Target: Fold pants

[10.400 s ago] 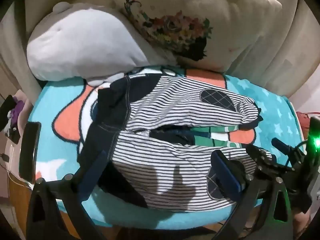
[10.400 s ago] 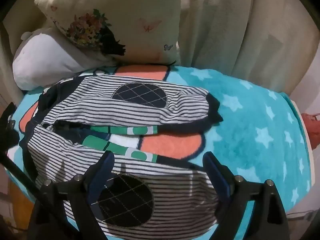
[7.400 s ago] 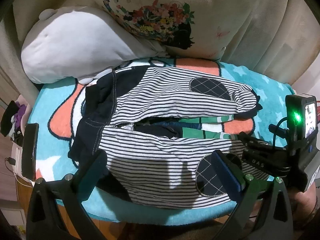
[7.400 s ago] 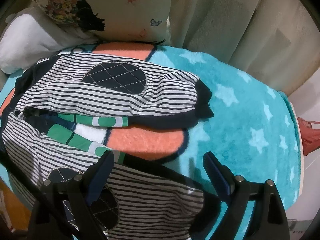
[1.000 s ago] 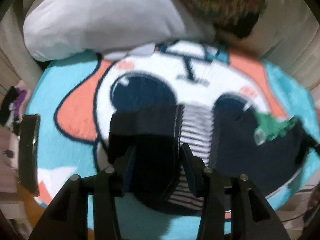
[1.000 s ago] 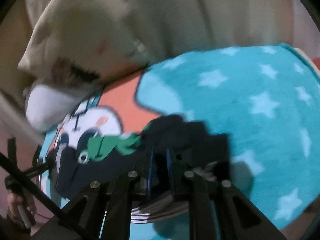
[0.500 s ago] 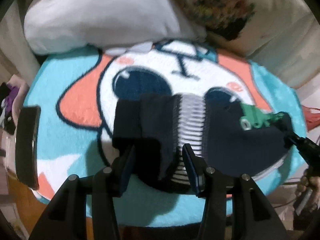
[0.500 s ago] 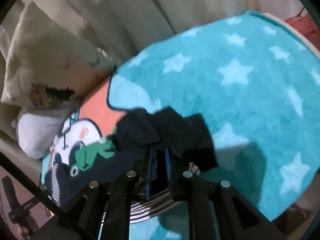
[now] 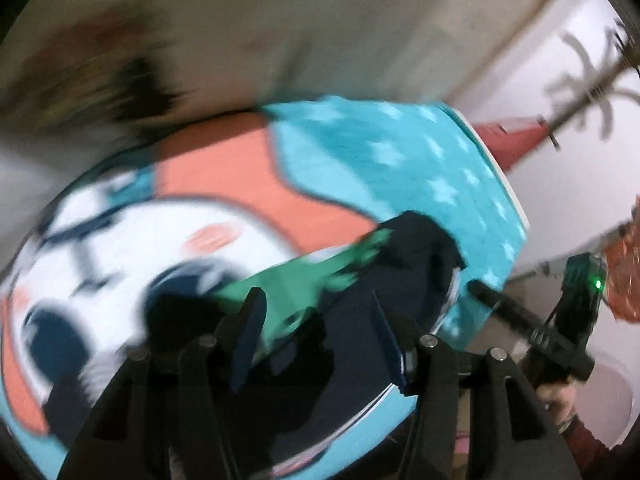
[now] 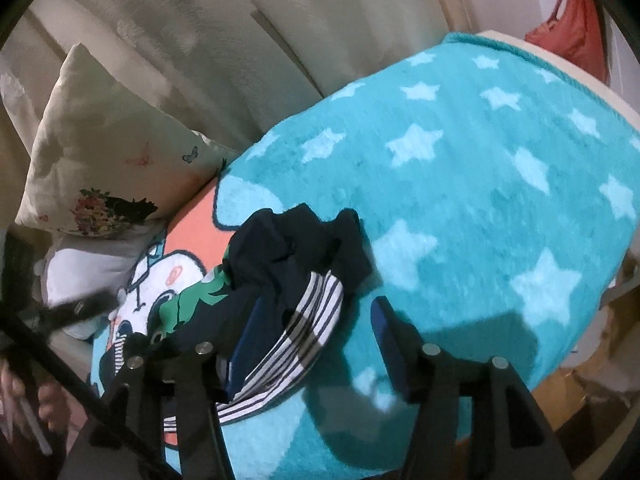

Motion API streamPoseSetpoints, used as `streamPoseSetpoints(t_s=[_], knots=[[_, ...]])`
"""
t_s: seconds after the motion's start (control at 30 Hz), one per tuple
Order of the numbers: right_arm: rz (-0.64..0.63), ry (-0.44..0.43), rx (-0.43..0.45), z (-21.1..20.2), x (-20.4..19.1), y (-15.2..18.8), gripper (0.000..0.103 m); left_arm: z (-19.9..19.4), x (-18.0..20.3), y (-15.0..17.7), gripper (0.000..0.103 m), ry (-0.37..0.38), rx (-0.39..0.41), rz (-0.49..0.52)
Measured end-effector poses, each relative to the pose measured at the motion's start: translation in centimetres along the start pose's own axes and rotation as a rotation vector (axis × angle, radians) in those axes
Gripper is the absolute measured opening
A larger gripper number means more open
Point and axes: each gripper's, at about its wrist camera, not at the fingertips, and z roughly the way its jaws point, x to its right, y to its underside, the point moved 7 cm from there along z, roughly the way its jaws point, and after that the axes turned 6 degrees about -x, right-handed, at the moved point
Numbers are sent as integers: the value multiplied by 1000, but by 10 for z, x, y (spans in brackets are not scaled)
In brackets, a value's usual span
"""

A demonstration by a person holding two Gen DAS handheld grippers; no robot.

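The pants (image 10: 288, 248) lie bunched in a small navy bundle with a green print and a striped edge, on the teal star blanket (image 10: 480, 160). My right gripper (image 10: 312, 340) is at the bundle's right end with its jaws opening. The striped edge rests against the left finger and neither pad presses on it. The left wrist view is blurred. There my left gripper (image 9: 316, 328) hovers over the navy pants (image 9: 360, 280), jaws opening, with cloth below the gap and no pad gripping it. The right gripper (image 9: 532, 332) shows there too, with a green light.
A floral pillow (image 10: 100, 152) and a white plush cushion (image 10: 80, 272) lie at the back left against pale curtains. A red object (image 10: 572, 28) sits past the blanket's far right edge. A person's hand (image 10: 48, 400) shows at the lower left.
The right jaws, shut on the pants' dark edge before, have spread apart. The left gripper has let go of the dark fold and swung right across the bundle, blurring its view.
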Motion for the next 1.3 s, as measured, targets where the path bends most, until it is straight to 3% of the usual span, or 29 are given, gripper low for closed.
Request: streamPoseSetpoints(t_s=[0.1, 0.27, 0.4, 0.53, 0.57, 0.6, 0.63, 0.67, 0.8, 1.03, 1.3], knots=[[-10, -1, -13, 8, 1, 1, 65, 40, 43, -31, 53, 63, -77, 87], [-19, -19, -32, 27, 3, -2, 65, 100, 93, -57, 53, 98, -194, 187], [-47, -19, -21, 36, 0, -8, 65, 134, 116, -61, 61, 83, -257, 263], [-97, 4, 2, 42, -7, -13, 64, 158, 125, -59, 61, 48, -302, 305], [-108, 12, 9, 42, -8, -14, 59, 160, 125, -59, 53, 43, -301, 310], [-115, 17, 6, 42, -9, -16, 46, 160, 124, -59, 44, 30, -296, 317], [-114, 16, 4, 42, -10, -17, 36, 159, 122, -59, 27, 24, -297, 318], [-107, -2, 2, 41, -10, -19, 33, 158, 119, -60, 16, 21, -296, 312], [-153, -32, 7, 30, -28, -23, 23, 138, 105, -64, 11, 71, -256, 245], [-359, -62, -3, 25, -97, -5, 22, 80, 63, -50, 11, 130, -121, 88], [-607, -65, -87, 58, -171, 48, 21, 22, -26, 7, 11, 79, 7, -135]])
